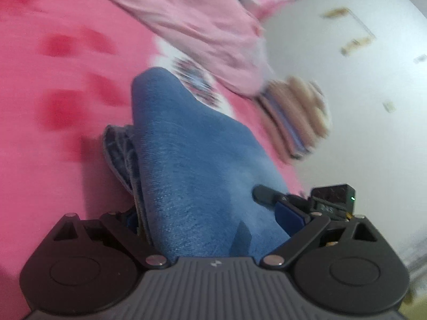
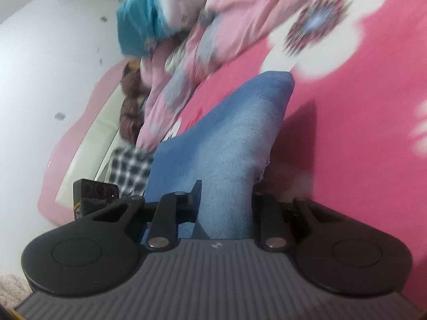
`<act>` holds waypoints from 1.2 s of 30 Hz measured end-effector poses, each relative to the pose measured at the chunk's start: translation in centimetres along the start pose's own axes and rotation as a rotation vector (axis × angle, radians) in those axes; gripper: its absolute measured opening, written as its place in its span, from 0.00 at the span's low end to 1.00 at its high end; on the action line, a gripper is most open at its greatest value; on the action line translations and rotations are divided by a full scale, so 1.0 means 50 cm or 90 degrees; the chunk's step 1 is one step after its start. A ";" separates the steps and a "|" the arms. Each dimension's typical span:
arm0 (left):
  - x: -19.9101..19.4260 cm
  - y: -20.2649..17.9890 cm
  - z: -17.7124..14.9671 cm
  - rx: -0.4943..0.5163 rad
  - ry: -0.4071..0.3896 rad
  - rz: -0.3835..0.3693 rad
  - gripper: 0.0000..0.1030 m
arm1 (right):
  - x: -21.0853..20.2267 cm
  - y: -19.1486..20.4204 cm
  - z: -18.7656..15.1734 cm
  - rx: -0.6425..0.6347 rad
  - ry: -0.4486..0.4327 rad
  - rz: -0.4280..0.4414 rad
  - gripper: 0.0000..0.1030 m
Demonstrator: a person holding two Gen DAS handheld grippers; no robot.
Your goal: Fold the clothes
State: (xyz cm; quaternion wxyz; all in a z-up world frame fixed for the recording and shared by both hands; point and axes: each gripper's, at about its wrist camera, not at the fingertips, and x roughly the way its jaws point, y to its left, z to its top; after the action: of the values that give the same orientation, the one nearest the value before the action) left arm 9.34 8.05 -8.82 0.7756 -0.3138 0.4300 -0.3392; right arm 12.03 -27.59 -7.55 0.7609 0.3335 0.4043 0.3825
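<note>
From my left hand-held gripper (image 1: 210, 213), the folded blue denim garment (image 1: 192, 160) runs toward twelve o'clock between its fingers, lying on the pink flowered bed cover (image 1: 53, 106). A pale pink crumpled quilt (image 1: 192, 21) lies beyond it at twelve to one o'clock, with a stack of folded cloths (image 1: 296, 114) at two o'clock. From my right hand-held gripper (image 2: 226, 205), the same garment reaches to twelve o'clock, a checked cloth (image 2: 130, 165) at ten.
</note>
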 end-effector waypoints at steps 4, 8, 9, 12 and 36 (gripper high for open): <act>0.120 -0.043 -0.011 0.025 0.049 -0.038 0.94 | -0.119 -0.056 0.025 -0.002 -0.041 -0.042 0.24; 0.159 -0.066 -0.028 0.069 0.070 -0.001 0.91 | -0.134 -0.112 0.013 0.046 -0.049 -0.059 0.34; 0.154 -0.072 -0.030 0.078 0.069 0.007 0.89 | -0.135 -0.123 0.009 0.057 -0.052 -0.061 0.35; 0.108 -0.068 -0.026 0.070 0.059 0.026 0.89 | -0.145 -0.118 0.005 0.062 -0.074 -0.070 0.41; 0.085 -0.217 0.013 0.332 -0.137 0.217 0.78 | -0.112 0.086 -0.197 -0.306 -0.136 -0.383 0.34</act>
State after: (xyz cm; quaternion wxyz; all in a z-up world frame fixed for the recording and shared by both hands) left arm 8.86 -1.42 -2.03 0.9164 -0.0619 0.2908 -0.2679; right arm -0.04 -28.31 -6.46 0.9330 0.0506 0.3019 0.1893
